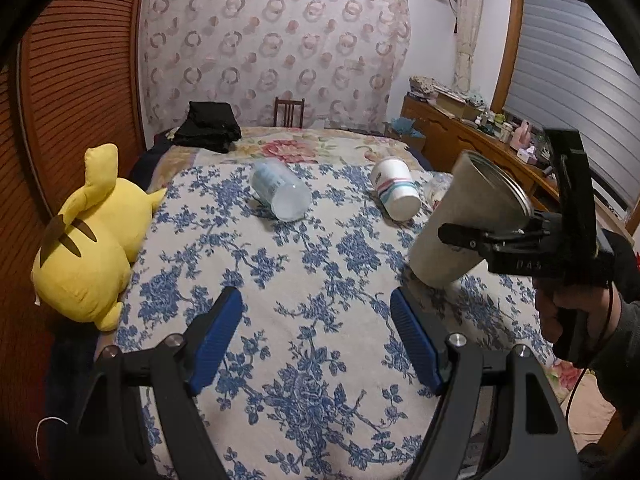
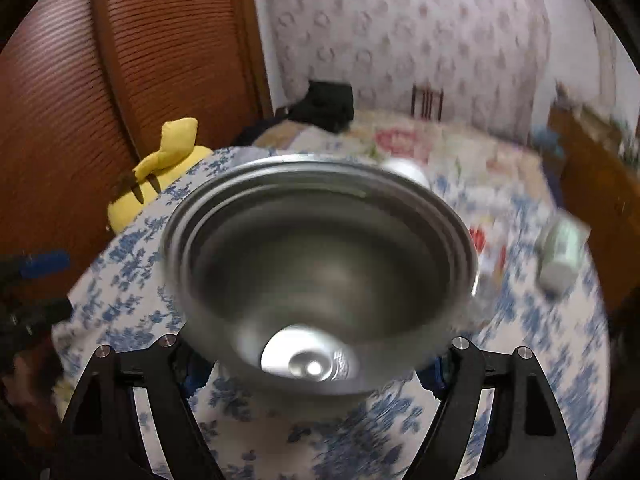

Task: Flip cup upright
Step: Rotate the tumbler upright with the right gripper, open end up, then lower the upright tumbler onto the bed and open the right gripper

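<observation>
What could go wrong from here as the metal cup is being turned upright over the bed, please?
1. The right tongs hold the metal cup tilted in the air; if the grip slips, it may drop and roll.
2. The floral bedspread looks soft, so the cup could topple when set down.
3. The paper cup lies close by and might get knocked.

Louvred wooden doors (image 1: 80, 92), patterned curtain (image 1: 276, 48), floral bed (image 1: 280, 280)
</observation>
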`<control>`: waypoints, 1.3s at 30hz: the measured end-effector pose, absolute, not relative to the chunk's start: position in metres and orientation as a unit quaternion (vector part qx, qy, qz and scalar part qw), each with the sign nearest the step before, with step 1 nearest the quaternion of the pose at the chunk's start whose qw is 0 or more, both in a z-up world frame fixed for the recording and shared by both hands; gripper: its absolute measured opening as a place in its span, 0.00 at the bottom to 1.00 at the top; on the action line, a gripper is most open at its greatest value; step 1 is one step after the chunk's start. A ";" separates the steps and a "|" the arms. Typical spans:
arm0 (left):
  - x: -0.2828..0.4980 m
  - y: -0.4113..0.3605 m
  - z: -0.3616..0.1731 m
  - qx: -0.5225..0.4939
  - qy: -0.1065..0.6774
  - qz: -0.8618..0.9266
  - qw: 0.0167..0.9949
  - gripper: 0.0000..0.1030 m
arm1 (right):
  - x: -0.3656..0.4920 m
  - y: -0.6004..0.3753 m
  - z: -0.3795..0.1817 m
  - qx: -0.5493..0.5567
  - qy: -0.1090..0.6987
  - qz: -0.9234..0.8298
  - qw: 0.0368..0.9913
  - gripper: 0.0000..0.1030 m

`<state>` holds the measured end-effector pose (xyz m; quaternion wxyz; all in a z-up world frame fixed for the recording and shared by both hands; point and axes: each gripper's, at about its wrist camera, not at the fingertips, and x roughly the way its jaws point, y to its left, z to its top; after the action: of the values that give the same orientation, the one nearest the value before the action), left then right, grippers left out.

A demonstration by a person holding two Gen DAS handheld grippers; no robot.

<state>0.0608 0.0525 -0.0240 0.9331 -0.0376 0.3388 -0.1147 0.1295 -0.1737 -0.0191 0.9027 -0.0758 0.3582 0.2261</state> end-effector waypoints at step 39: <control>0.060 0.055 -0.020 -0.028 0.282 -0.058 0.957 0.74 | 0.135 -0.146 -0.038 -0.124 0.376 0.244 0.885 0.80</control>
<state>0.0601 0.0552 -0.0201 0.9573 -0.0282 0.2820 -0.0576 0.1354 -0.1464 -0.0376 0.8853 -0.1241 0.3757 0.2443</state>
